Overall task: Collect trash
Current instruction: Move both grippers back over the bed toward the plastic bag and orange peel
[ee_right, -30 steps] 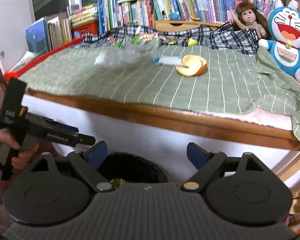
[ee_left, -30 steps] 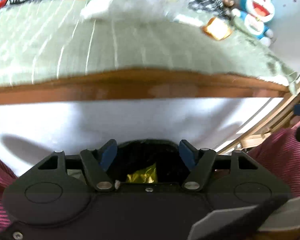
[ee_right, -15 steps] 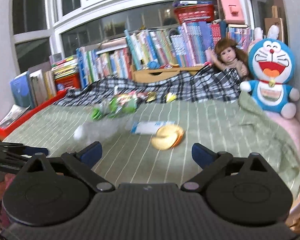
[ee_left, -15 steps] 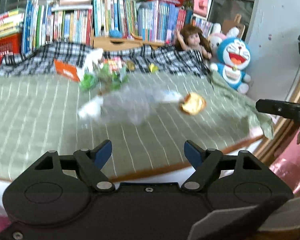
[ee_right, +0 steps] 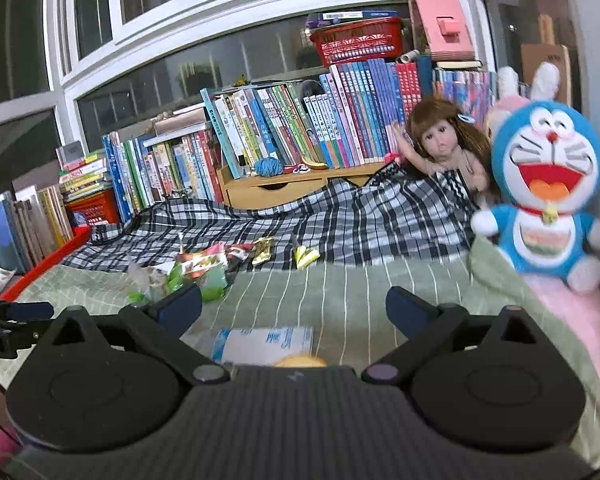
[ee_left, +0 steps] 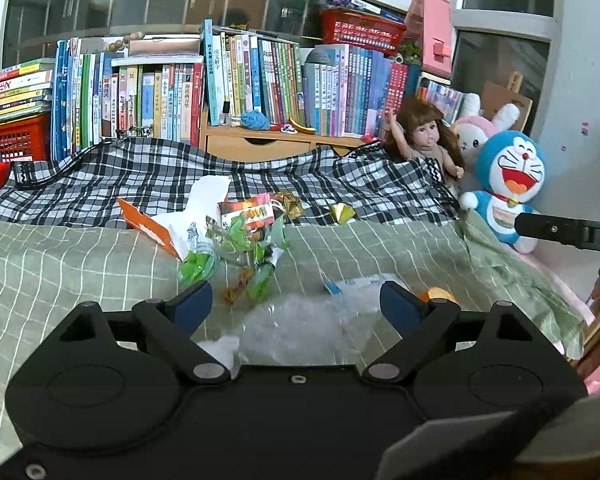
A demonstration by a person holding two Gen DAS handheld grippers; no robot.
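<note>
The left gripper [ee_left: 296, 304] is held with its two blue-tipped jaws spread wide and nothing between them, above a crumpled clear plastic bag [ee_left: 300, 330] lying on the green checked bedsheet [ee_left: 60, 272]. The right gripper [ee_right: 294, 312] is likewise spread apart and empty, over a soft white-and-blue tissue pack [ee_right: 266, 345] with a rounded orange peel [ee_right: 300, 361] touching its near edge. Farther back, a heap of glossy green and multicoloured snack wrappers [ee_left: 244, 240] is seen beside a folded orange-and-white paper carton [ee_left: 160, 228]. Two crinkled gold foil wrappers [ee_left: 342, 213] lie at the edge of a black-and-white plaid blanket [ee_left: 140, 184]. One doll [ee_right: 440, 148] and one blue plush cat [ee_right: 548, 192] are propped at the right.
</note>
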